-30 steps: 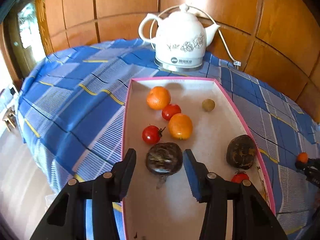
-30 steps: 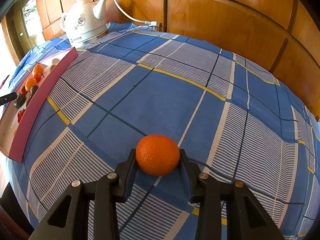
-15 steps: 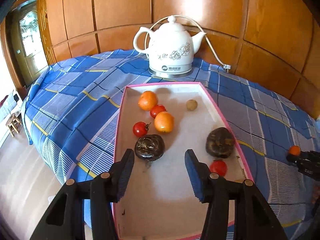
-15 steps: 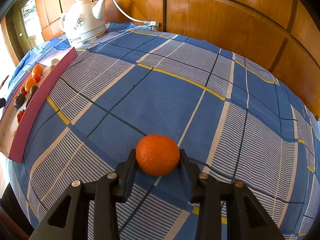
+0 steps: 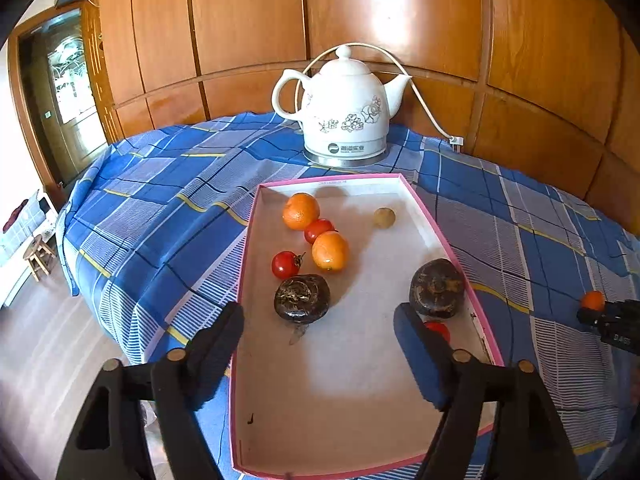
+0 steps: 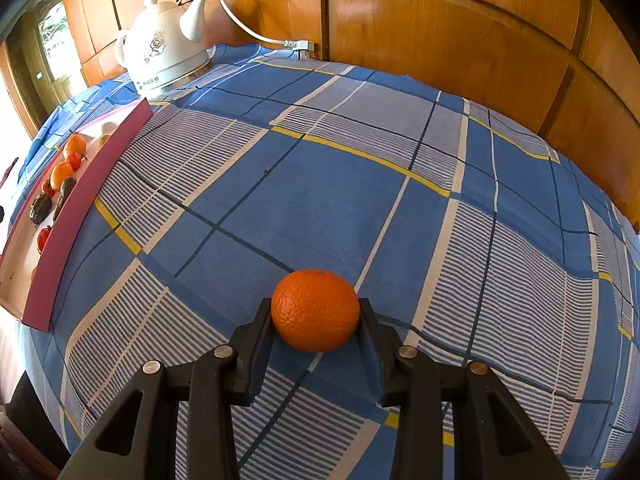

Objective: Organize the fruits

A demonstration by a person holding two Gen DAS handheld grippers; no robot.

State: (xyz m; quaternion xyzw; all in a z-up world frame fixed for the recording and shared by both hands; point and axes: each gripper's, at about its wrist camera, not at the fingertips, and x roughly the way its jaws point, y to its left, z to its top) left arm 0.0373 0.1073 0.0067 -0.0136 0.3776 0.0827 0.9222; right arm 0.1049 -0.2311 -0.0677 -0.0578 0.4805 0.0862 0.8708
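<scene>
Tomato, small red one (image 5: pixel 437 329), sits half hidden behind left gripper (image 5: pixel 319 332); we see its jaws wider, pulled back. Right gripper (image 6: pixel 316 312) stays clamped on round orange mandarin (image 6: pixel 315 310).

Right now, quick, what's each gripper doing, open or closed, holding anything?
Left gripper: open, empty, above the pink tray.
Right gripper: closed on the orange, over the tablecloth.
</scene>
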